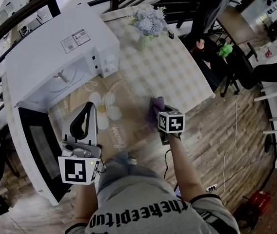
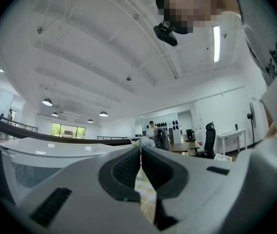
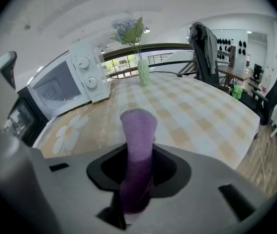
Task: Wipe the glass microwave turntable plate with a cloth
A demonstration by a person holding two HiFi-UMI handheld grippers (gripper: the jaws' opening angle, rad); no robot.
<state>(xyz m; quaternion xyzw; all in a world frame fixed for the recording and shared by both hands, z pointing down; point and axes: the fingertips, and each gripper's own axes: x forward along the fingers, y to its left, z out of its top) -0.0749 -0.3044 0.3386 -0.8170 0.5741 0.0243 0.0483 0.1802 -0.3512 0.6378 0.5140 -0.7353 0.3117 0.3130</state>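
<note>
A faint curved rim of the clear glass plate (image 1: 139, 84) shows on the flower-print mat (image 1: 110, 108), in front of the open microwave (image 1: 60, 48); its full outline is hard to make out. My right gripper (image 1: 157, 113) is shut on a purple cloth (image 1: 157, 105) that hangs over the plate's right side. In the right gripper view the cloth (image 3: 138, 130) stands up between the jaws of that gripper (image 3: 138, 156). My left gripper (image 1: 91, 106) is held at the mat's left edge, tilted upward, shut with nothing in it. In the left gripper view, the left gripper (image 2: 141, 148) faces the ceiling.
The microwave's dark door (image 1: 38, 150) hangs open at the table's left. A vase of pale flowers (image 1: 148, 26) stands at the far end of the checked tablecloth. A chair with a jacket (image 1: 211, 4) sits beyond the table, whose right edge (image 1: 211, 95) drops to wooden floor.
</note>
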